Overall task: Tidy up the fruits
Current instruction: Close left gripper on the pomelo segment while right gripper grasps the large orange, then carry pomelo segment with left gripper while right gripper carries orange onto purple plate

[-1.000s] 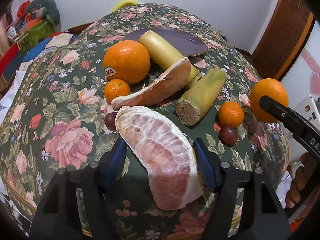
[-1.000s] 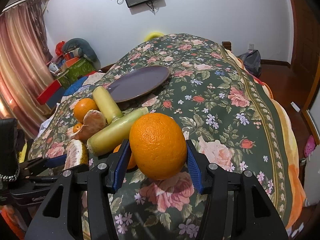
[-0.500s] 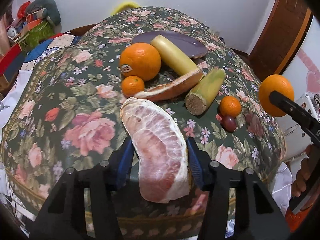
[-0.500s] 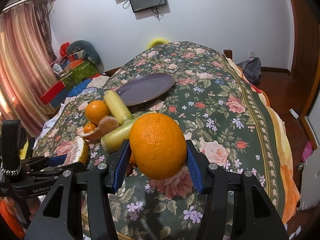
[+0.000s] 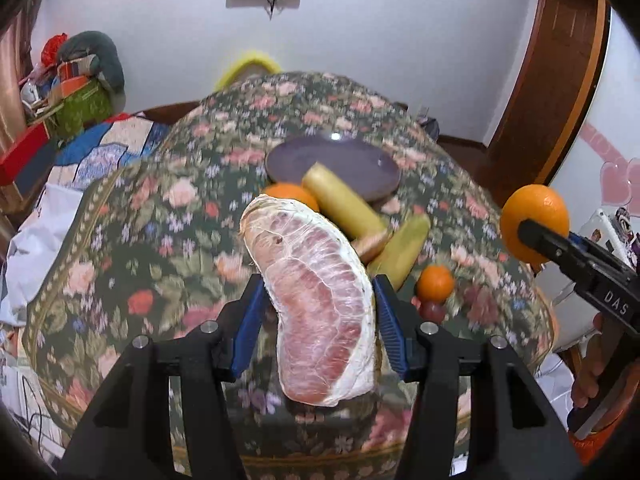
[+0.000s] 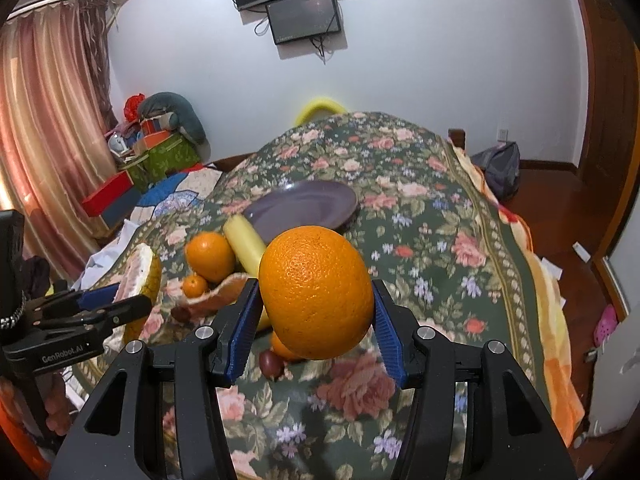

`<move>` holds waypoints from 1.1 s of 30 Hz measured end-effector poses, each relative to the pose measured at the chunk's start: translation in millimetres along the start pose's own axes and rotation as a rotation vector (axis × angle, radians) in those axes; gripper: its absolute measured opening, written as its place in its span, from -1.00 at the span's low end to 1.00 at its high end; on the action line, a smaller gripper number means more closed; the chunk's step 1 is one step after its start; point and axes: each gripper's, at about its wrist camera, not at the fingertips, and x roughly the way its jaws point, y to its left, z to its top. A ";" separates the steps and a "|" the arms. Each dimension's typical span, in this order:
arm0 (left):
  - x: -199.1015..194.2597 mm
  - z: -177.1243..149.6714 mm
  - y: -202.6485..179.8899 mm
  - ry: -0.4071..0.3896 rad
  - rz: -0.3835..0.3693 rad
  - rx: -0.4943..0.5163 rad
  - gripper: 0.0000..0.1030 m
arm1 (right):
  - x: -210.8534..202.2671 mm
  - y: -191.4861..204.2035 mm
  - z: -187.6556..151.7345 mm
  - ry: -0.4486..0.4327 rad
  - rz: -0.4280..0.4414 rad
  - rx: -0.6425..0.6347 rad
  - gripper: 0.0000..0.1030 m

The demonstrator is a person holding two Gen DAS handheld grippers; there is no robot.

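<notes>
Left wrist view: left gripper (image 5: pixel 318 318) pinches a peeled pomelo wedge (image 5: pixel 316 300) at mid-length, both blue pads against its sides, lifted clear of the floral tablecloth (image 5: pixel 132 216). Its long axis runs from lower centre of the frame up and to the left, curved, with the narrow tip pointing at upper centre and the pink flesh facing the camera. Behind it, centre frame: a purple plate (image 5: pixel 372 164), two yellow-green sugarcane pieces (image 5: pixel 344 208), a large orange on the table (image 5: pixel 292 194) partly hidden by the wedge tip, and a second pomelo slice (image 5: pixel 372 242) mostly hidden. Right of the wedge are a small mandarin (image 5: pixel 435 283) and a dark grape (image 5: pixel 432 311) just below it. Background is motion-blurred. At the right edge, the right gripper (image 5: pixel 532 236) holds an orange (image 5: pixel 534 216) in the air.

Right wrist view: right gripper (image 6: pixel 316 316) is clamped on that orange (image 6: pixel 316 294), pads on both sides, centre frame, above the cloth (image 6: pixel 440 240). It is roughly round, slightly longer along a diagonal from upper left to lower right. The plate (image 6: pixel 304 208) sits just above it in frame, with nothing on it. At left, the left gripper (image 6: pixel 120 300) holds the wedge (image 6: pixel 140 276), rind edge toward this camera, long axis near vertical in frame. Between them: the table orange (image 6: pixel 210 256), a sugarcane piece (image 6: pixel 246 248), another small mandarin (image 6: pixel 195 285) and the pomelo slice (image 6: pixel 216 296). A grape (image 6: pixel 272 360) lies below the held orange.
</notes>
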 end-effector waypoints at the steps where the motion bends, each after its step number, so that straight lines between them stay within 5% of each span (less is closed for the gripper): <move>1: -0.2 5.0 0.0 -0.013 -0.002 0.003 0.03 | 0.9 0.4 2.4 -0.004 -0.001 -0.002 -0.02; 15: 18.0 61.0 8.8 -0.119 -0.029 0.010 0.03 | 32.3 4.8 40.4 -0.054 -0.008 -0.042 -0.02; 33: 78.1 112.3 20.2 -0.131 -0.058 -0.005 0.03 | 90.6 6.9 71.7 -0.047 -0.022 -0.067 -0.03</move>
